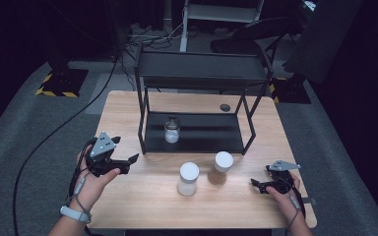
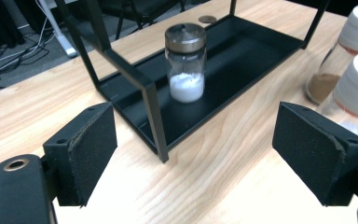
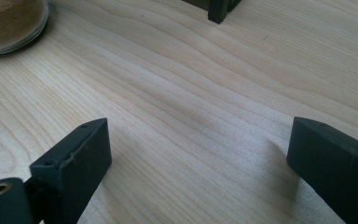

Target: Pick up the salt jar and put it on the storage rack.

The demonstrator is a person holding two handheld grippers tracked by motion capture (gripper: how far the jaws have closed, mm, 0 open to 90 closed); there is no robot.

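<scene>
A small glass jar (image 1: 172, 129) with a metal lid and white powder stands on the lower shelf of a black rack (image 1: 202, 140). The left gripper view looks at this jar (image 2: 185, 63) from the front left. My left gripper (image 1: 130, 163) hovers open over the table left of the rack, with nothing between its jaws (image 2: 193, 154). In front of the rack stand two white-lidded jars: one with pale contents (image 1: 188, 179) and one with brown powder (image 1: 220, 168). My right gripper (image 1: 258, 179) rests open near the table's right front, over bare wood (image 3: 198, 168), the brown jar's base (image 3: 9, 23) at far left.
The rack's top shelf (image 1: 202, 69) overhangs the lower one, and its thin posts (image 2: 154, 116) stand near the left jaws. A small dark disc (image 1: 225, 107) lies on the table behind the rack. Cables trail over the grey floor to the left.
</scene>
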